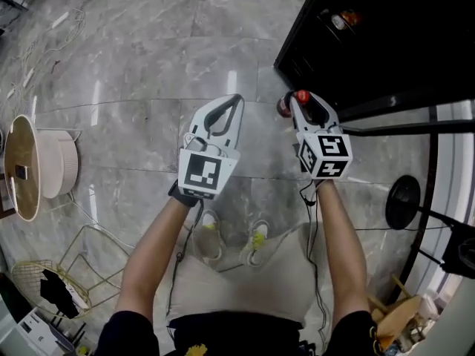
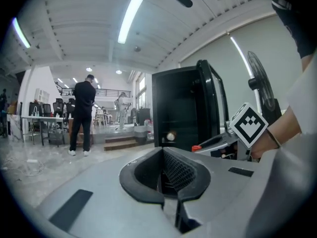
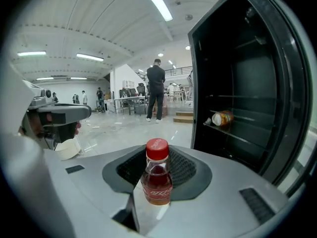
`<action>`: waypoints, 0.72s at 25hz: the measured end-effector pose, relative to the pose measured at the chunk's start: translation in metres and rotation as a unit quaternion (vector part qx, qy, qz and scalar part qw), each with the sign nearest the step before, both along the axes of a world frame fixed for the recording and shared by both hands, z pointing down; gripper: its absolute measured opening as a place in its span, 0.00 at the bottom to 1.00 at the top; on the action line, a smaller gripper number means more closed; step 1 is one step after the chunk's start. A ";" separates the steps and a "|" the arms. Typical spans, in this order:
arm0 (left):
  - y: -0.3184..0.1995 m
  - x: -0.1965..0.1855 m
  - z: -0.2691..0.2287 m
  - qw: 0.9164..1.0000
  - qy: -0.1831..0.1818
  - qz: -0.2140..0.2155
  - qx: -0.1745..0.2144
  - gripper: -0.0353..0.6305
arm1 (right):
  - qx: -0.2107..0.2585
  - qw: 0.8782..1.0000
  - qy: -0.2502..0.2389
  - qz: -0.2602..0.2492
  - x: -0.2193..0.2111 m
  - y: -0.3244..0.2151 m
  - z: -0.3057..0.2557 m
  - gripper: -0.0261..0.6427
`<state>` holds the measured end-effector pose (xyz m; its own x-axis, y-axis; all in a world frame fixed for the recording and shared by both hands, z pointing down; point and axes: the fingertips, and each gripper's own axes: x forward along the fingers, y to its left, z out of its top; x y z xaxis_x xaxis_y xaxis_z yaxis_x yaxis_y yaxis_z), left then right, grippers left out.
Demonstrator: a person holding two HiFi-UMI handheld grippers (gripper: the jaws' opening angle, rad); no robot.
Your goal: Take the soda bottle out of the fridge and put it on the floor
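A small soda bottle (image 3: pixel 157 180) with a red cap and dark red drink stands upright between the jaws of my right gripper (image 3: pixel 157 198), which is shut on its body. In the head view the bottle (image 1: pixel 291 102) hangs at the tip of the right gripper (image 1: pixel 297 104), over the marble floor just left of the black fridge (image 1: pixel 371 43). The fridge (image 3: pixel 237 93) stands open with dark shelves. My left gripper (image 1: pixel 236 99) is level with the right one, to its left. Its jaws are shut with nothing in them (image 2: pixel 169 197).
An orange can (image 3: pixel 222 118) lies on a fridge shelf. A fan's round base (image 1: pixel 403 202) stands to the right of my arm. A round wooden table (image 1: pixel 22 167) and a wire basket (image 1: pixel 82 265) are at the left. A person in black (image 3: pixel 156 90) stands far off.
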<state>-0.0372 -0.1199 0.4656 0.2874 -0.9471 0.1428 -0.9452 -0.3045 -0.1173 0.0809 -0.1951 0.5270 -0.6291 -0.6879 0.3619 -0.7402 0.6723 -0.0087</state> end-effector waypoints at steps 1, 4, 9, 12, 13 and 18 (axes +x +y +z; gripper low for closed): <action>-0.001 -0.001 0.025 1.000 0.002 0.002 0.001 0.08 | 0.001 1.000 -0.002 0.003 -0.003 -0.003 0.025 0.23; -0.005 -0.004 0.097 1.000 0.011 0.008 0.004 0.08 | 0.006 1.000 -0.005 0.008 -0.010 -0.010 0.097 0.23; -0.007 -0.013 0.184 1.000 0.021 0.009 0.014 0.08 | 0.004 1.000 -0.004 0.014 -0.017 -0.009 0.192 0.23; -0.013 -0.017 0.216 0.999 0.032 0.006 0.016 0.08 | -0.003 1.000 -0.006 0.025 -0.019 -0.008 0.236 0.23; -0.015 -0.017 0.226 0.999 0.033 0.008 0.015 0.08 | -0.006 1.000 -0.007 0.028 -0.019 -0.007 0.249 0.23; -0.026 -0.015 0.256 0.999 0.025 0.017 0.019 0.08 | -0.021 0.999 -0.006 0.043 -0.018 -0.006 0.304 0.23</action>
